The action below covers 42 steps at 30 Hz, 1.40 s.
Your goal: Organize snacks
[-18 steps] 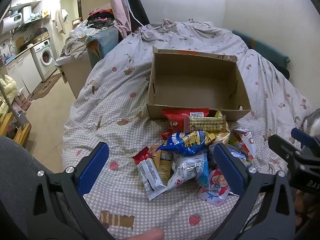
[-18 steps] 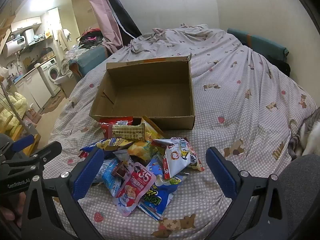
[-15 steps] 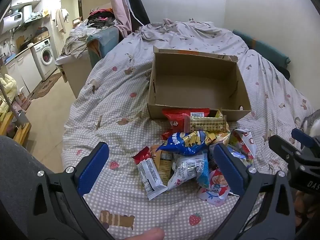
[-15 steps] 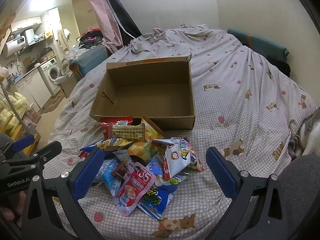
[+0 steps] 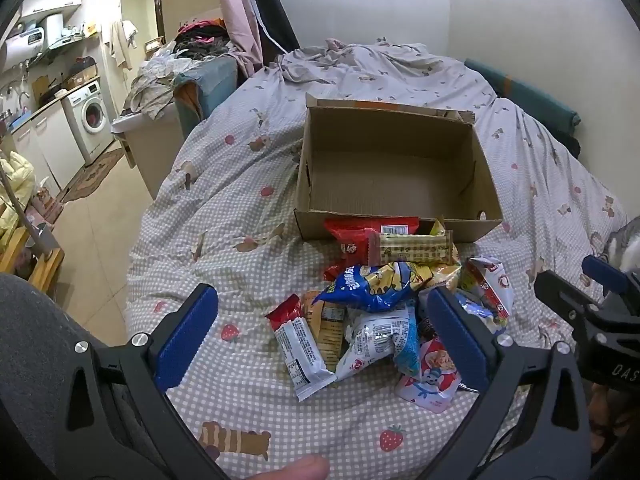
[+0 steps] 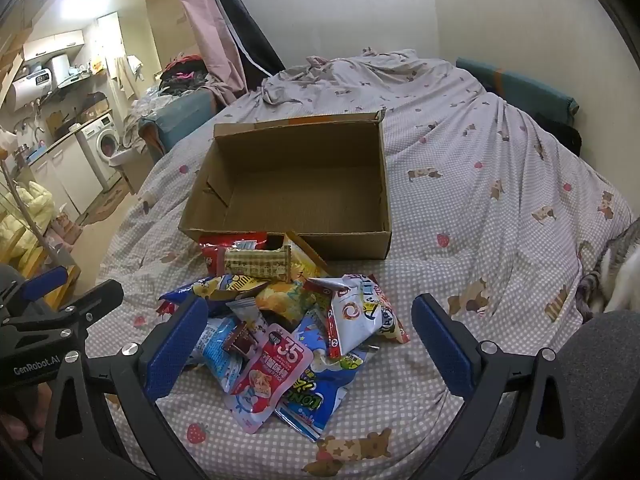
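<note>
A heap of snack packets lies on the bed in front of an empty cardboard box. A beige wafer bar rests on a red bag against the box's front wall. My left gripper hovers open above the near left part of the heap, nothing between its blue pads. My right gripper hangs open over the near side of the heap, above a pink pouch. Each gripper shows at the edge of the other's view.
The checked bedspread covers the bed; a rumpled duvet lies beyond the box. A cat sits at the right edge. To the left the bed drops to a floor with a washing machine and cabinets.
</note>
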{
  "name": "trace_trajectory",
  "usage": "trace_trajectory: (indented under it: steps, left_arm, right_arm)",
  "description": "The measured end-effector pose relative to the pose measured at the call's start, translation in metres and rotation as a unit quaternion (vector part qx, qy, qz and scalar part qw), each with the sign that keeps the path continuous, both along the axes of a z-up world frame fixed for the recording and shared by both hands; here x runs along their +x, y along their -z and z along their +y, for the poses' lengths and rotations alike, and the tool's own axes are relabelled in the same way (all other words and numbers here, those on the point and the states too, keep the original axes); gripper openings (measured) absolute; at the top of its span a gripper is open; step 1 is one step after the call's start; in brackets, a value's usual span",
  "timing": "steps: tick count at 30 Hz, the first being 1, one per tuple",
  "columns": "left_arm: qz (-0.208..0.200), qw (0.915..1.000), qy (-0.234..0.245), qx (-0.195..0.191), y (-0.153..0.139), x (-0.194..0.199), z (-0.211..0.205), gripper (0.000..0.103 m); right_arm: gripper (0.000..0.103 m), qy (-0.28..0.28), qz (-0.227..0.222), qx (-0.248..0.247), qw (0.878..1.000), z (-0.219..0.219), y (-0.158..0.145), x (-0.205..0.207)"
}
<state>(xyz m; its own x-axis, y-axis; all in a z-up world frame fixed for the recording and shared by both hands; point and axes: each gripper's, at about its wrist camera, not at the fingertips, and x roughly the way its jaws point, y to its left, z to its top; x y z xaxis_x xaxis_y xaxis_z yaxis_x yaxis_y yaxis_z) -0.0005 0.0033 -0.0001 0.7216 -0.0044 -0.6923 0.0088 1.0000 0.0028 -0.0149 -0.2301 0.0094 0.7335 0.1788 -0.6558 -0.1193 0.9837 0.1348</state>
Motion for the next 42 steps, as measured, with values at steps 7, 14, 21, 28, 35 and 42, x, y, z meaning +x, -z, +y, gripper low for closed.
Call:
trace_trajectory:
  steps: [7, 14, 21, 28, 35, 42]
  left_arm:
    - [-0.001, 1.0000, 0.000, 0.000, 0.0004, 0.0001, 0.0002, 0.103]
    - [-0.008, 0.9999, 0.002, 0.008, 0.0008, 0.0009, -0.0042, 0.103]
    - [-0.008, 0.9999, 0.002, 0.011, -0.0001, -0.0006, -0.0058, 0.103]
    - [-0.008, 0.9999, 0.003, 0.011, -0.0004, -0.0002, -0.0059, 0.103]
    - [-0.009, 0.9999, 0.004, 0.010, -0.0012, -0.0003, -0.0069, 0.103]
    - [-0.008, 0.9999, 0.004, 0.010, -0.0012, 0.0000, -0.0072, 0.103]
  right_arm:
    - [0.103, 0.002, 0.000, -0.001, 1.000, -0.0042, 0.0007, 0.0019]
    - [0.103, 0.002, -0.001, -0.002, 1.000, 0.0012, -0.0018, -0.0013]
    - [0.103, 0.001, -0.001, -0.002, 1.000, 0.0005, -0.0004, -0.0006]
    - [0.103, 0.002, -0.001, -0.002, 1.000, 0.0011, 0.0010, -0.0002]
    - [0.103, 0.003, 0.001, -0.001, 1.000, 0.0015, 0.0004, -0.0006]
    - [0.103, 0.005, 0.000, 0.006, 1.000, -0.0016, 0.0003, -0.0012]
